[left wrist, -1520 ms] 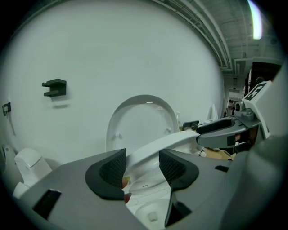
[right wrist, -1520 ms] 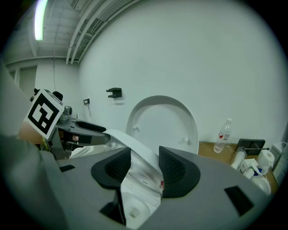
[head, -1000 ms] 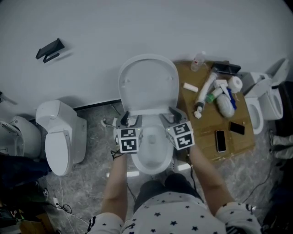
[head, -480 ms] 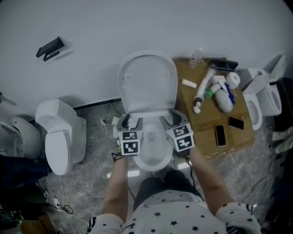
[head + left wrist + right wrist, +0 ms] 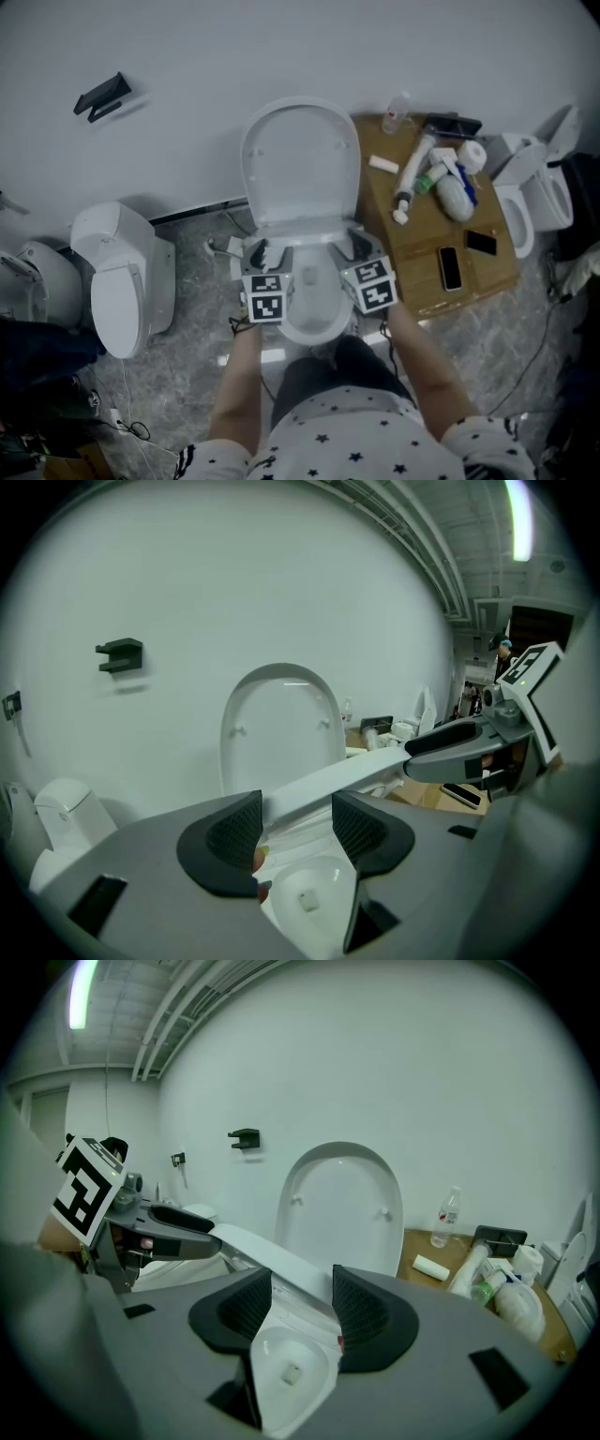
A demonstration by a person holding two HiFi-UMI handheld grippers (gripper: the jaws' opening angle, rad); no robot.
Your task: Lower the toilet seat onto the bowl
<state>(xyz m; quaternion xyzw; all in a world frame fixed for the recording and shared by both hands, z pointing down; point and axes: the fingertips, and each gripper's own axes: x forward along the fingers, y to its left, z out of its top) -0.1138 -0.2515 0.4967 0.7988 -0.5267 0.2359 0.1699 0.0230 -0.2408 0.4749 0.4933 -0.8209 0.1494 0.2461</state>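
The white toilet's lid stands upright against the wall. Its seat hangs part-way down over the bowl. My left gripper is shut on the seat's left rim, and my right gripper is shut on its right rim. In the left gripper view the seat runs edge-on between the pads of the left gripper, with the bowl below. The right gripper view shows the seat passing between the pads of the right gripper, above the bowl.
A low wooden table to the right carries bottles, tubes, a paper roll and two phones. Another white toilet stands to the left and one to the far right. A black bracket sits on the wall. Cables lie on the floor.
Both grippers and the seat's front edge have come slightly lower toward the bowl. The head view has shifted a little, so the table sits further up and left.
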